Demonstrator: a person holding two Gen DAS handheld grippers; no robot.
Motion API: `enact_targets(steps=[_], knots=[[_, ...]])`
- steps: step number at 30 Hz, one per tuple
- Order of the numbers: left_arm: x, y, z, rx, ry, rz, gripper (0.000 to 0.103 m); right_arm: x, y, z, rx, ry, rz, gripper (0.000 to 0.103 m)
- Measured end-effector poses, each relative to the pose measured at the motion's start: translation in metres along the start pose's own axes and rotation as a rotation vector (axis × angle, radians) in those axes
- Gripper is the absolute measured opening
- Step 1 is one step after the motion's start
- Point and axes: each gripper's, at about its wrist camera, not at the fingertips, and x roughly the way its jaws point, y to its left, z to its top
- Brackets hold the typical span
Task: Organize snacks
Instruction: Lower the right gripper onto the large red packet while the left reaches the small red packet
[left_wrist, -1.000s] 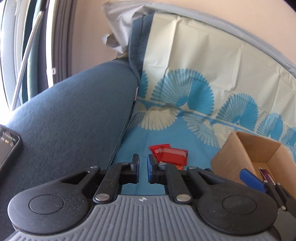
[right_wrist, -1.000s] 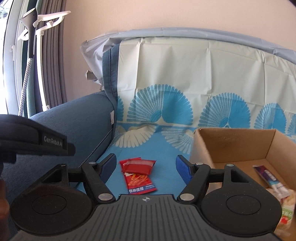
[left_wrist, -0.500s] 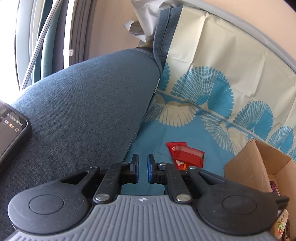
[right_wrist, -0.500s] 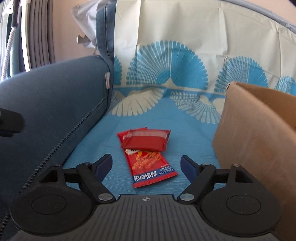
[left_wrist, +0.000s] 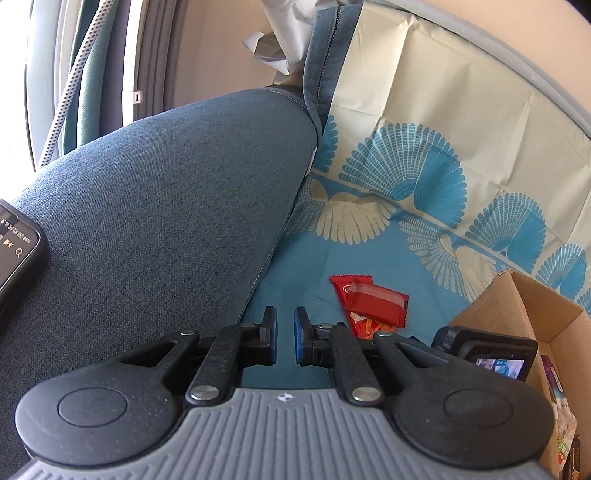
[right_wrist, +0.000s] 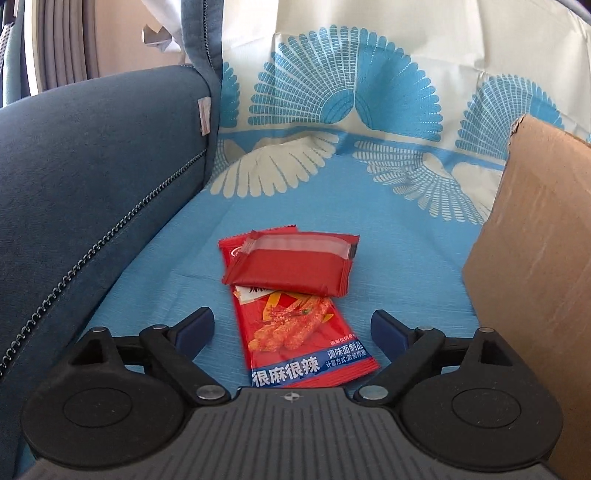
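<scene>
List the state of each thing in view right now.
Left tongs: shut, empty.
Right tongs: opening, astride the printed packet, not touching.
Plain red packet: lying across the printed packet.
Printed packet: flat on the cloth.
Cardboard box: open-topped.
Phone: screen lit.

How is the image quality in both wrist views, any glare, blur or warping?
Left wrist view: sharp, with blown-out daylight at the window edge and strong fisheye bending of the sofa armrest. Right wrist view: evenly lit, the print on the red snack packet is legible, and the cardboard box wall bows outward.
</scene>
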Motion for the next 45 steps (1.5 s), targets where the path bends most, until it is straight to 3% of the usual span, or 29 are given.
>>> enact_targets(steps=[2,6,10,20,25,31,34,37,41,43,45], knots=[[0.000,0.000,0.000,0.003,0.001,0.002,0.009,-0.001,0.001,0.000,-0.007,-0.004,0.001,0.086],[0.000,0.000,-0.001,-0.001,-0.001,0.003,0.009,-0.004,0.004,-0.002,-0.043,-0.019,0.017,0.063],[0.000,0.000,-0.002,-0.003,0.000,0.006,0.009,-0.010,0.007,-0.006,-0.070,-0.023,0.028,0.055],[0.003,0.005,-0.003,-0.010,0.022,0.024,0.009,-0.040,0.022,-0.026,-0.145,-0.032,0.037,0.051],[0.004,0.006,-0.005,-0.009,0.039,0.023,0.009,-0.066,0.025,-0.040,-0.136,0.007,0.068,0.051],[0.008,0.014,-0.015,-0.027,0.139,-0.033,0.010,-0.112,0.033,-0.065,-0.180,0.058,0.096,0.051],[0.014,0.020,-0.024,-0.067,0.226,-0.112,0.013,-0.134,0.033,-0.076,-0.204,0.092,0.112,0.050],[0.019,0.016,-0.033,-0.063,0.320,-0.194,0.026,-0.156,0.027,-0.086,-0.216,0.131,0.147,0.051],[0.027,-0.007,-0.052,0.033,0.466,-0.287,0.063,-0.185,0.023,-0.098,-0.263,0.177,0.191,0.051],[0.027,-0.023,-0.061,0.112,0.504,-0.296,0.074,-0.198,0.020,-0.107,-0.300,0.188,0.196,0.054],[0.024,-0.037,-0.066,0.193,0.485,-0.256,0.081,-0.206,0.015,-0.111,-0.289,0.194,0.206,0.057]])
